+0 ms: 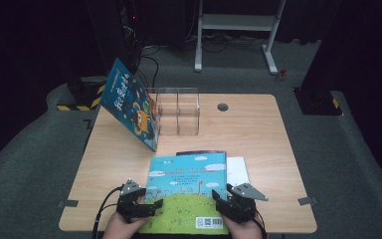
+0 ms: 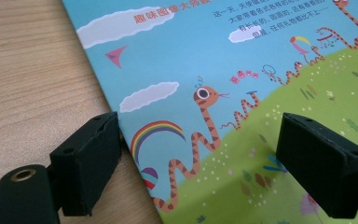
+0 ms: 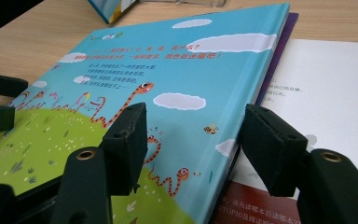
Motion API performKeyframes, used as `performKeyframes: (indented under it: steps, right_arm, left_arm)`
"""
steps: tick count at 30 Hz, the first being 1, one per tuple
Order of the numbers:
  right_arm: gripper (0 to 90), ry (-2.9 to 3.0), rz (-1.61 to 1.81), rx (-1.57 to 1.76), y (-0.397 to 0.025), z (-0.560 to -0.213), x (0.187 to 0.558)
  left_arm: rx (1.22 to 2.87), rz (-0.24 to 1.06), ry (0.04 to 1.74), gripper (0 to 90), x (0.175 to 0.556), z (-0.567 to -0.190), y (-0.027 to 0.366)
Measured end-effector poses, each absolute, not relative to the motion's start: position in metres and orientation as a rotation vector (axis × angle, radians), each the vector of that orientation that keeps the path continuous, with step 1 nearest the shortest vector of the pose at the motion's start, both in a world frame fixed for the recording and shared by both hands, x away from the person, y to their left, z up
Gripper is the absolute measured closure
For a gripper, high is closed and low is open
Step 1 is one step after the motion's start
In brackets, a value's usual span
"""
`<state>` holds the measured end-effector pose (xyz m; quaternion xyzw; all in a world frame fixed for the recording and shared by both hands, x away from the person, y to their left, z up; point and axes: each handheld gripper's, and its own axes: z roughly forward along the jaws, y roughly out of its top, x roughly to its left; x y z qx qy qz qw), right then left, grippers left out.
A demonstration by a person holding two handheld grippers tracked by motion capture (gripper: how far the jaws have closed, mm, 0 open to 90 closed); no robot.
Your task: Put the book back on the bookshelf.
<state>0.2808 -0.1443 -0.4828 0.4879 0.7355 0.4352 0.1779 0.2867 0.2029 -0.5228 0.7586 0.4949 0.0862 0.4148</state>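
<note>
So the picture book (image 1: 189, 191) was lying flat at the near edge of the table (image 1: 258, 134), on top of a couple of others. Left gripper (image 1: 151, 205) and right gripper (image 1: 219, 199) both sat wide open, straddling its left and right edges, holding nothing. Looked like the pre-grab step; next they'd probably need to pinch both edges and lift evenly.

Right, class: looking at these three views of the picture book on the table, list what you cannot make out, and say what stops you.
- Books under the picture book: titles covered by it, high view.
- White page: print too small and blurred, right gripper view.
- Leaning book: its support hidden behind the cover.
- Clear holder: contents unclear through see-through walls.
- Person's hands: cut off by the bottom edge.
</note>
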Motion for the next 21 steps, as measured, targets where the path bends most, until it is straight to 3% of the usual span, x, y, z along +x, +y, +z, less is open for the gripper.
performKeyframes:
  steps: [21]
  right_arm:
    - [42.7,2.019,1.267,1.413,-0.153,-0.482,0.288]
  left_arm:
    - [1.899,0.23,1.23,16.0,0.304,-0.522,0.191]
